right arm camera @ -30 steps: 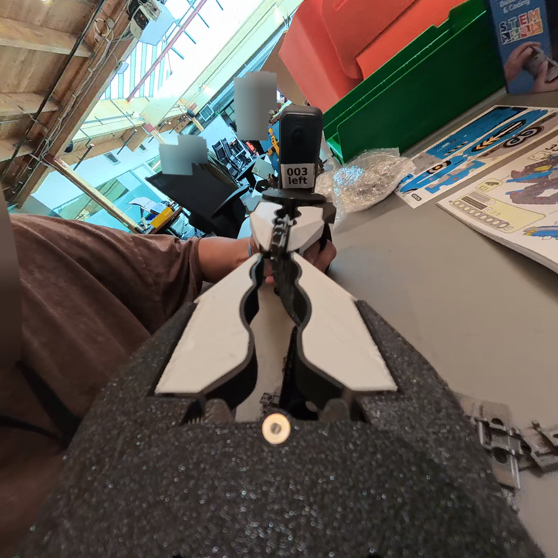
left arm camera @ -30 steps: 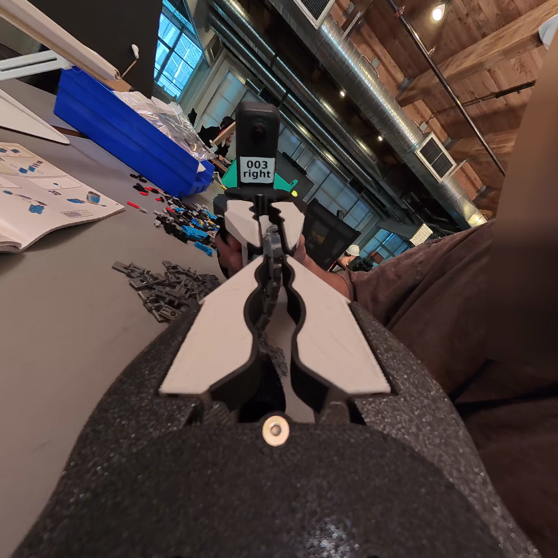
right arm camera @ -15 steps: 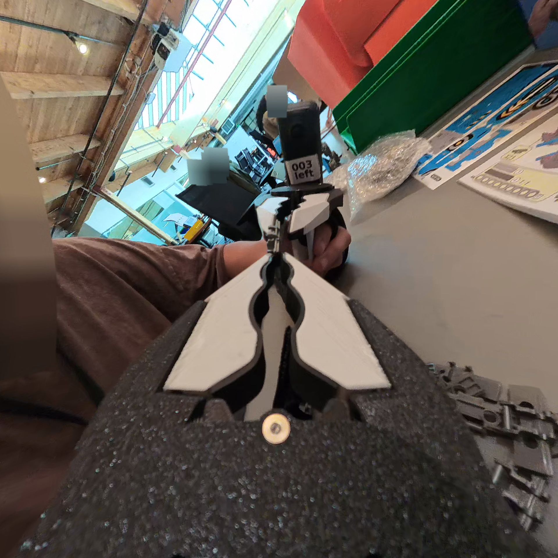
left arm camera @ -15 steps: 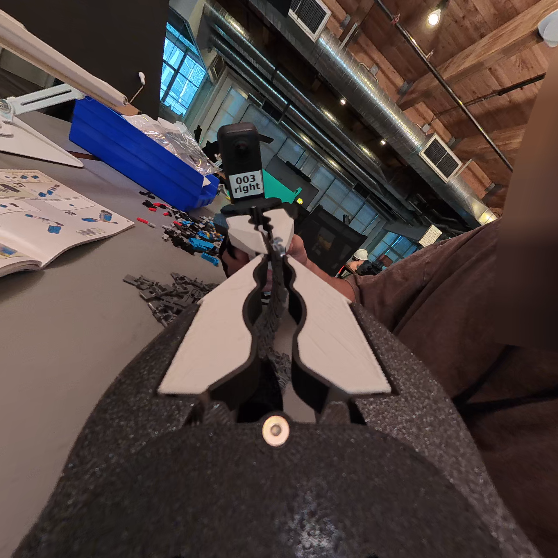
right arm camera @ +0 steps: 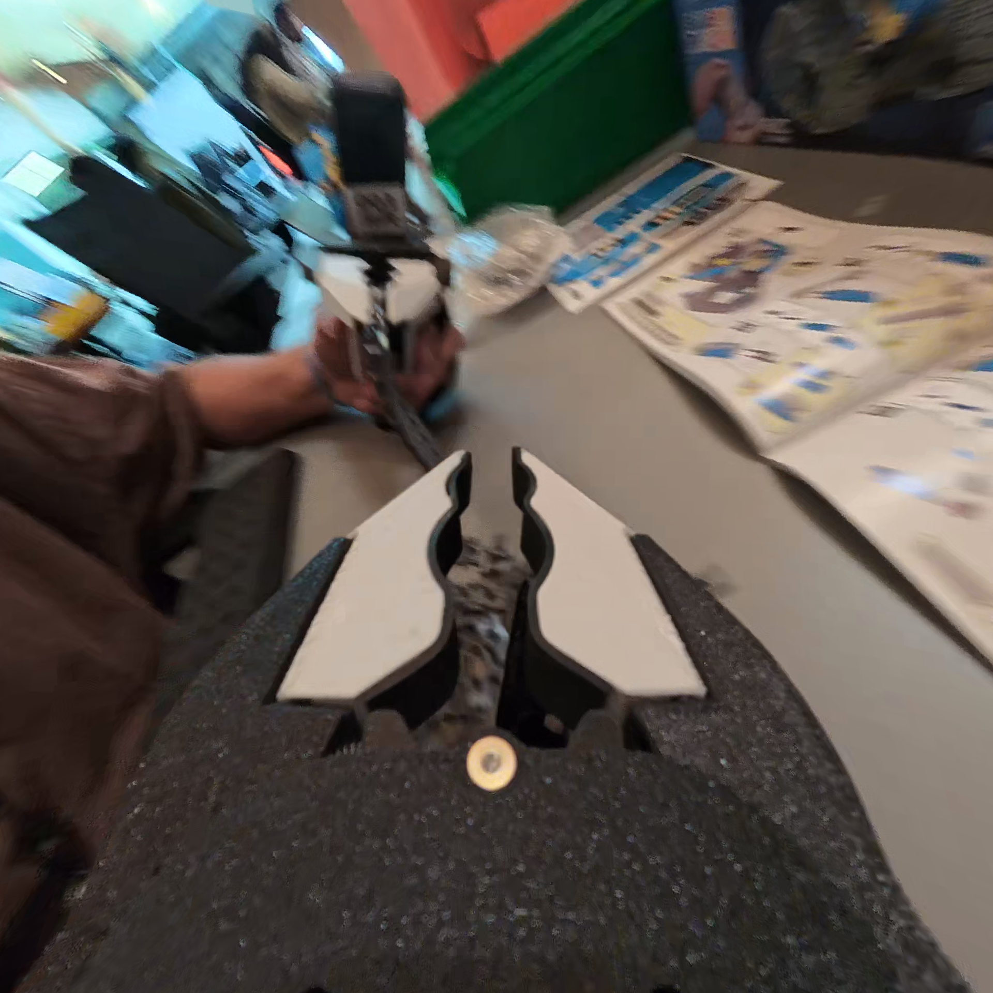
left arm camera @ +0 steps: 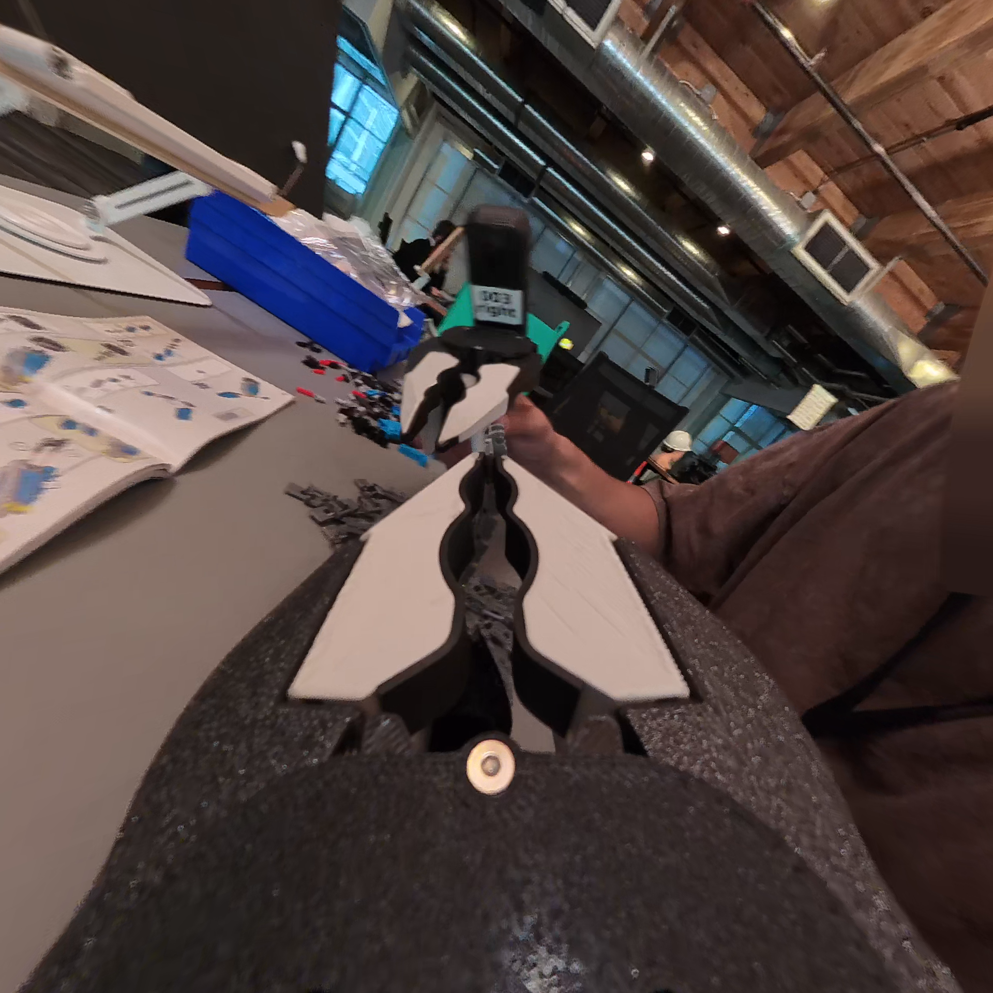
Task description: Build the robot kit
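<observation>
While blur smears the right wrist view, we see the right gripper (right arm camera: 491, 457) parted and empty, and the left gripper (left arm camera: 490, 463) clamped on one grey track strip (right arm camera: 411, 427) above the worktop (left arm camera: 161, 591); loose grey links (left arm camera: 344, 508) lie uncountable.

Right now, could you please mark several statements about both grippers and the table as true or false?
1. The right gripper is open. True.
2. The left gripper is shut on a dark grey track strip. True.
3. The bin behind the booklet is yellow. False: it is blue.
4. The pile of grey pieces lies on the booklet. False: it lies on the bare table, apart from the booklet.
</observation>
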